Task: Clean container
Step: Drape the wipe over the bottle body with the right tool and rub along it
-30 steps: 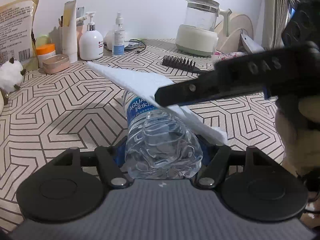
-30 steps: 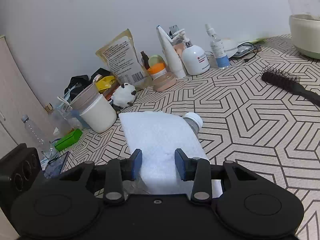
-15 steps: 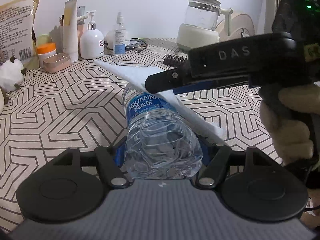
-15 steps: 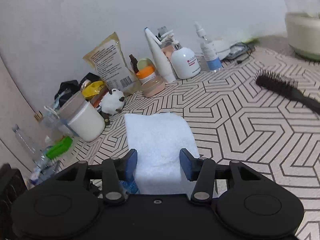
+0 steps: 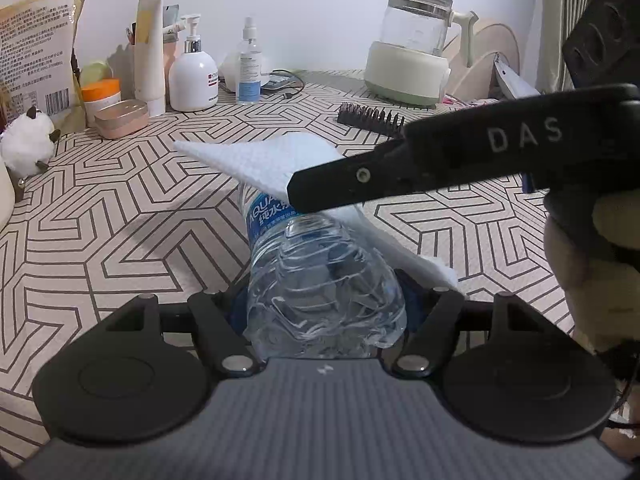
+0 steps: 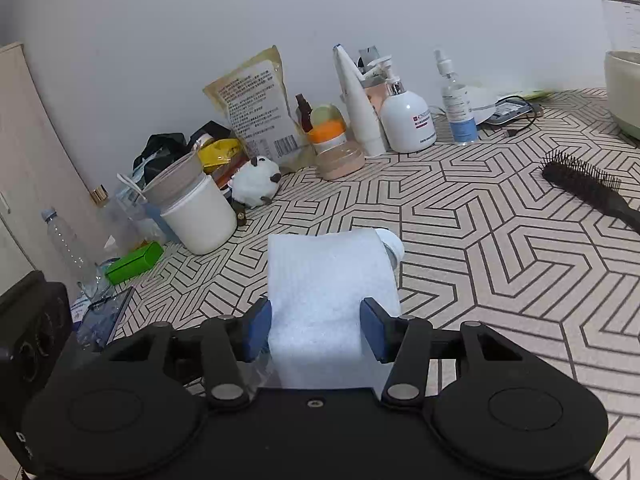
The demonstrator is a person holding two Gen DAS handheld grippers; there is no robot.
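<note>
A clear water bottle (image 5: 320, 280) with a blue label lies on its side, and my left gripper (image 5: 326, 300) is shut on its base. A white cloth (image 5: 272, 156) is draped over the bottle's upper side. From the right, my right gripper's finger (image 5: 360, 184) crosses the cloth at the label, held by a person's hand (image 5: 592, 264). In the right wrist view the cloth (image 6: 320, 280) runs between the blue pads of my right gripper (image 6: 316, 334), which press on its two sides. The bottle's white cap (image 6: 390, 242) pokes out past the cloth's far edge.
The patterned table (image 5: 120, 220) holds a black hairbrush (image 6: 588, 188) to the right and a glass kettle (image 5: 412, 64) at the back. Toiletry bottles (image 6: 408, 120), a white cup (image 6: 200, 220), a plush toy (image 6: 256, 184) and a green box (image 6: 134, 262) crowd the left.
The right gripper's jaws have widened around the cloth, which now spreads wider over the bottle. That gripper rose a little and came back down. The left gripper and the bottle have not moved.
</note>
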